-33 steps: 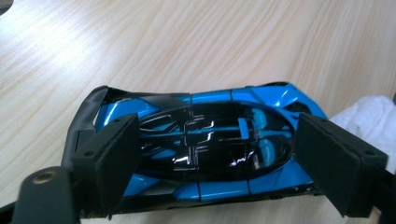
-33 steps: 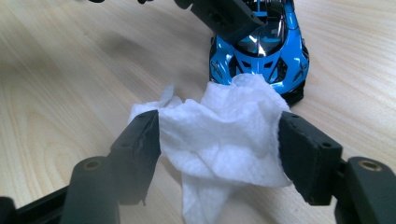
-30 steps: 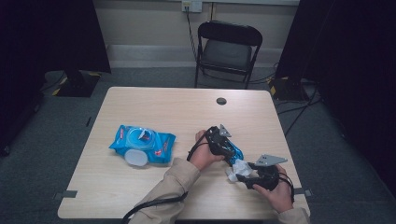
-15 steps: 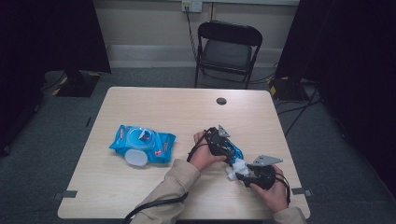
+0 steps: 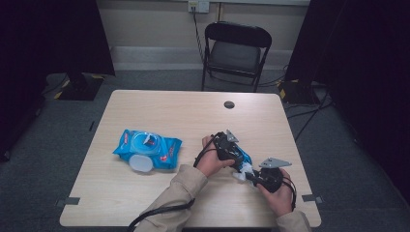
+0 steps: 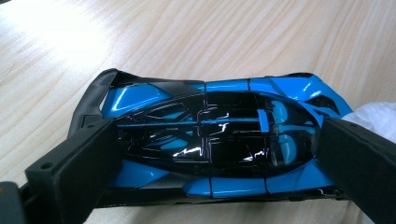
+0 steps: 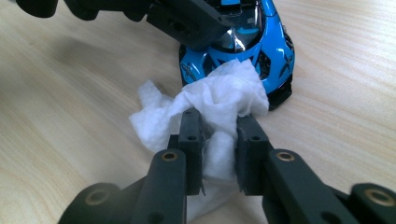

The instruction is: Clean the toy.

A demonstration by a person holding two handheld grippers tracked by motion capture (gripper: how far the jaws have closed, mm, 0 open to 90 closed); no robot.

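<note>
wooden table [image 5: 159,116] carries, at 9 o'clock, a blue wipes pack [image 5: 147,149] with its lid open. left gripper [image 6: 212,154] clamps the blue toy car [image 6: 210,135] sideways at 4 o'clock; right gripper [image 7: 218,140] has just been closing, pinching a white wipe [image 7: 210,100] touching the car's nose.

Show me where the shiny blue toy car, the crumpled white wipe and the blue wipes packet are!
Shiny blue toy car [image 6: 219,135]: left gripper view, black roof.
Crumpled white wipe [image 7: 219,95]: right gripper view, upper fold.
Blue wipes packet [image 5: 167,150]: high view, right end.
</note>
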